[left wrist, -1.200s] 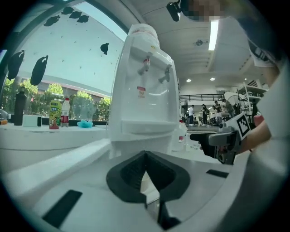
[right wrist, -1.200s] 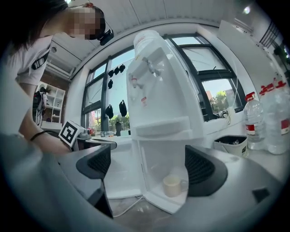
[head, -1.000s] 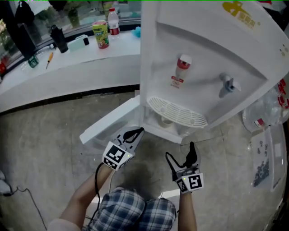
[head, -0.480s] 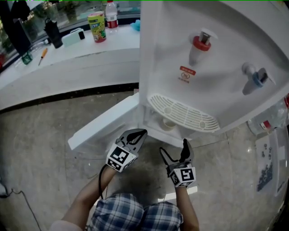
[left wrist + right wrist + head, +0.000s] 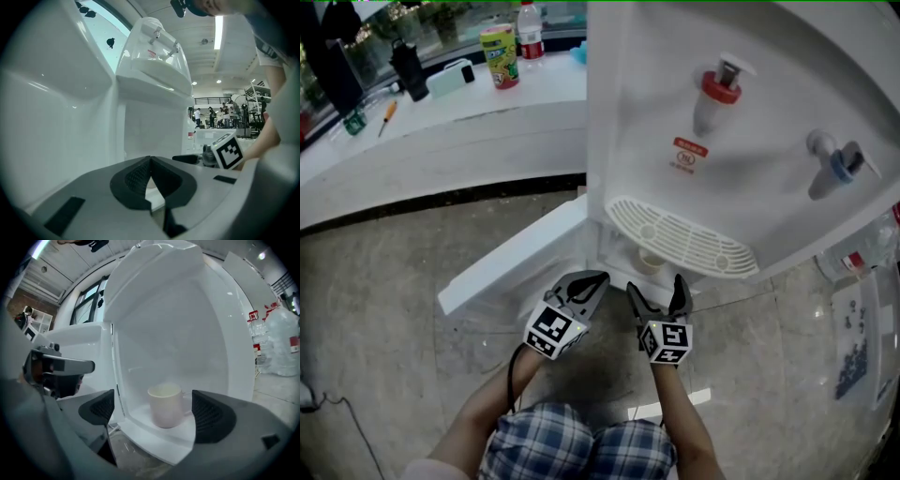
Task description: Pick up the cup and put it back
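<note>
Right gripper view: cup [image 5: 165, 405] centred between spread jaws, untouched.

The dispenser [image 5: 656, 141] is white, with a red tap [image 5: 719, 86], a blue tap [image 5: 842, 167] and a small red label [image 5: 685, 153]. The cup [image 5: 165, 404] is cream. The left gripper [image 5: 150, 161] and right gripper [image 5: 157, 414] are grey with black ribbed fingers [image 5: 208, 416]. Their marker cubes [image 5: 664, 340] are white with black square patterns. The garment [image 5: 572, 450] is blue-and-white plaid. The floor [image 5: 384, 281] is mottled grey-brown. On the white worktop [image 5: 441, 122] stand a green can [image 5: 500, 42] and a black bottle [image 5: 410, 67].
</note>
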`<state>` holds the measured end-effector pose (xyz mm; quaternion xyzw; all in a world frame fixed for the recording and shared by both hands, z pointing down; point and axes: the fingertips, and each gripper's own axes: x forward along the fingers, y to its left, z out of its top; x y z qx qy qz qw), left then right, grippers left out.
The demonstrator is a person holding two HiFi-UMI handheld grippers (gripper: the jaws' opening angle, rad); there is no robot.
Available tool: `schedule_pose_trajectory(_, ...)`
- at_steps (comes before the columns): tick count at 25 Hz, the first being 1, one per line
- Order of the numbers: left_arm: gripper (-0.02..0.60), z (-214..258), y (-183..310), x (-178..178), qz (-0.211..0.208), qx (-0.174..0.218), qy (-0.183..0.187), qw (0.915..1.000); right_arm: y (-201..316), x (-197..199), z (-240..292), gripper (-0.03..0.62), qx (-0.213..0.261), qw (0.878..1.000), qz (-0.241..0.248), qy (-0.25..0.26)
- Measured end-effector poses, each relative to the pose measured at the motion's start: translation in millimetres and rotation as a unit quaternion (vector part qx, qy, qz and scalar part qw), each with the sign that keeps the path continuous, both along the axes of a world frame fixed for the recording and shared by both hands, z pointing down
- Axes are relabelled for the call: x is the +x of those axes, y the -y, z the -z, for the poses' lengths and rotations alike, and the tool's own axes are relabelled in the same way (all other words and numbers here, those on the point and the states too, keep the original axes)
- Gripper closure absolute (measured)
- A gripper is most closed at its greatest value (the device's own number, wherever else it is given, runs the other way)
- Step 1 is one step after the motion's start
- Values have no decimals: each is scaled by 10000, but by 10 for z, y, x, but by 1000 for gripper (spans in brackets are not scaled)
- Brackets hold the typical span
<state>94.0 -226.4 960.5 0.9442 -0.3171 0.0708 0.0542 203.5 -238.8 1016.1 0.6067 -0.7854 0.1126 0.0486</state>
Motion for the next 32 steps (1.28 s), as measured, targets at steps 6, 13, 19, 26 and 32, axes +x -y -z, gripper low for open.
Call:
schedule_pose_trajectory(6,557,-15,-43,10,-56,-25,7,10000,304,55,-203,83,-387,9984,-413,30)
schedule_pose_trajectory(13,557,-26,-48,0,-44,-43,-11,10000,494,76,-431,83,-870,9947,-544,-89)
schedule_pose_trajectory(19,557,-52,-26,-34,-20,-59,-8,10000,592,-17,-458,84,-879,9950,-435,-202)
schedule_pose_trajectory(26,557,-66,-4,-88,8,-76,2,10000,769,15,-541,85,-1107,9921,-530,-257)
schedule_pose_trajectory(32,557,-72,-14,-105,8,-95,-20,10000,800,96,-585,136,-1274,9892,-698,-173)
